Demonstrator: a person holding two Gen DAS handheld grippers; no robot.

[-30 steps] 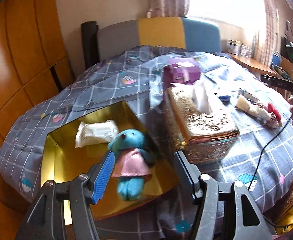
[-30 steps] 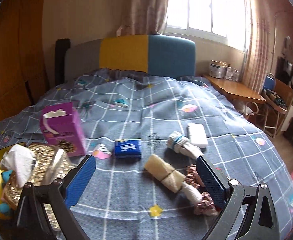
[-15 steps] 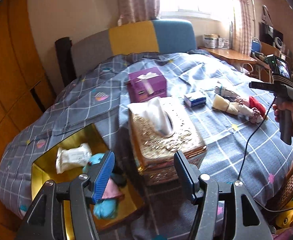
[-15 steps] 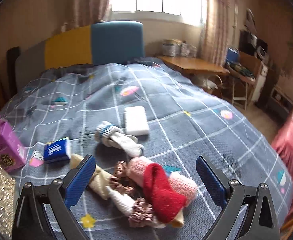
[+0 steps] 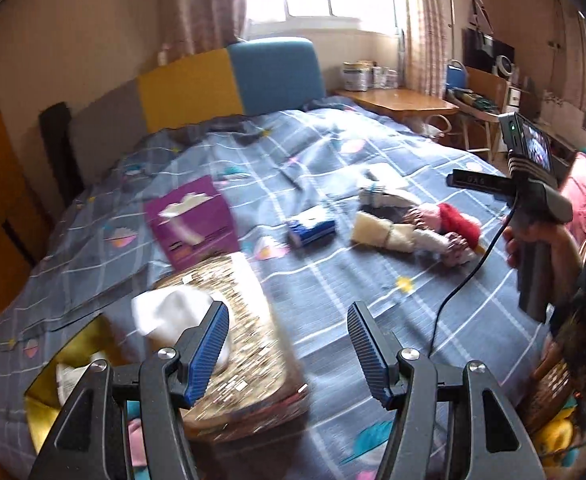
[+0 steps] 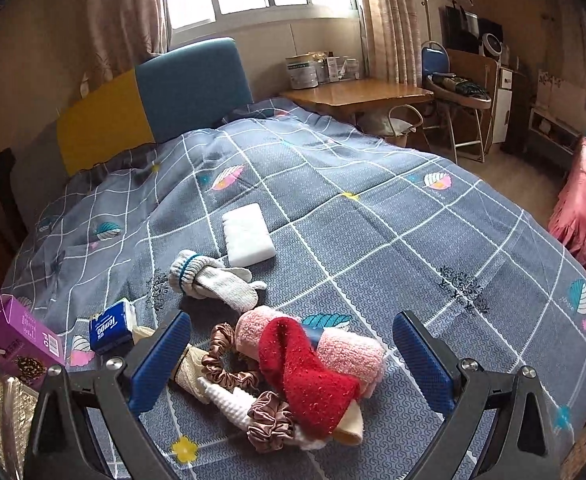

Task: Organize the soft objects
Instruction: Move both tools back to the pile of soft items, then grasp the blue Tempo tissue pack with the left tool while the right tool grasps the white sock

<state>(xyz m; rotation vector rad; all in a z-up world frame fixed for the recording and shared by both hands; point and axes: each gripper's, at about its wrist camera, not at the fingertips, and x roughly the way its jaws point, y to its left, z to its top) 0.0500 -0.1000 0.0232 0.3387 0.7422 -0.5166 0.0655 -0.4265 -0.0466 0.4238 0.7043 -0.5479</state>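
A pile of soft things lies on the bed: a red sock (image 6: pixel 305 372) over a pink one (image 6: pixel 345 348), brown scrunchies (image 6: pixel 271 420) and a beige roll (image 6: pixel 189 368). My right gripper (image 6: pixel 293 344) hangs open just above this pile, with nothing between its fingers. Behind the pile lie grey gloves (image 6: pixel 213 280) and a white pad (image 6: pixel 247 234). My left gripper (image 5: pixel 287 320) is open and empty over the quilt, beside a gold tissue box (image 5: pixel 237 340). The yellow box (image 5: pixel 49 384) at lower left holds a white packet (image 5: pixel 69 372). The pile (image 5: pixel 433 228) also shows in the left wrist view.
A purple tissue box (image 5: pixel 193 224) and a blue tissue pack (image 5: pixel 311 232) lie mid-bed. A hand (image 5: pixel 533 236) holds the right gripper's handle, its cable trailing over the quilt. A wooden desk (image 6: pixel 357 94), chairs and a pink cloth (image 6: pixel 585 216) stand to the right of the bed.
The left gripper has swung right, from over the yellow box and blue toy to beside the gold tissue box. The right gripper has moved right and down over the sock pile.
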